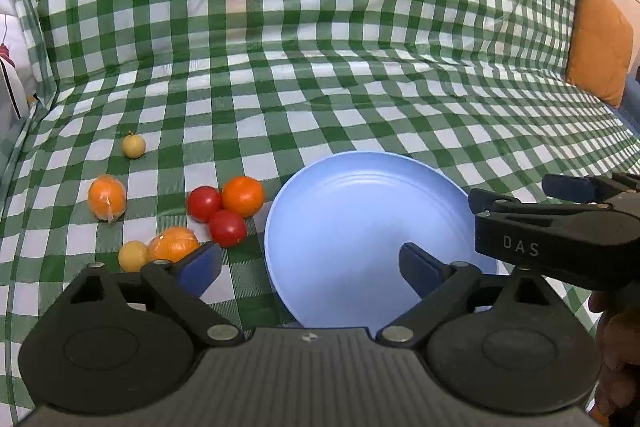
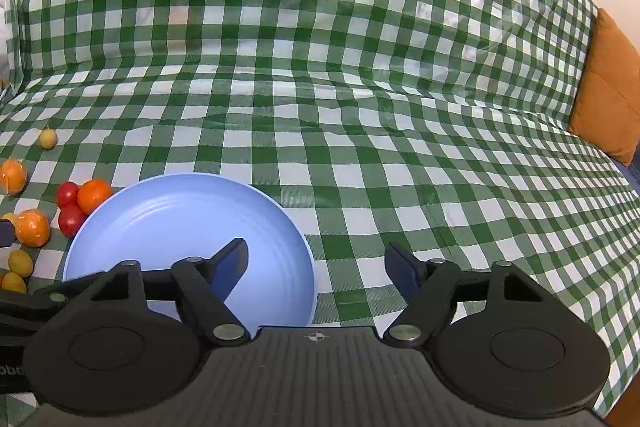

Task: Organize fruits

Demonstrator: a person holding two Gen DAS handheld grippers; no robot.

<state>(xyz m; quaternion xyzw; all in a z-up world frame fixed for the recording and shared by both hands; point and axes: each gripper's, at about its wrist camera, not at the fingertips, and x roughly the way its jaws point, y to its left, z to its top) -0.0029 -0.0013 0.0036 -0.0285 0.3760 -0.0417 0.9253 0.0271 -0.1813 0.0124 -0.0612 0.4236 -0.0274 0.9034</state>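
An empty light-blue plate (image 1: pixel 360 211) lies on the green checked cloth; it also shows in the right wrist view (image 2: pixel 168 219). Left of it lie two red tomatoes (image 1: pixel 204 203), an orange (image 1: pixel 243 196), two plastic-wrapped oranges (image 1: pixel 107 197) and small yellow fruits (image 1: pixel 133 145). My left gripper (image 1: pixel 310 267) is open and empty, its jaws straddling the plate's near left rim. My right gripper (image 2: pixel 318 265) is open and empty over the plate's right edge; it also shows in the left wrist view (image 1: pixel 516 193).
The checked cloth (image 2: pixel 360 107) covers a sofa seat and backrest. An orange cushion (image 1: pixel 600 43) stands at the far right. White items (image 1: pixel 10 83) sit at the left edge.
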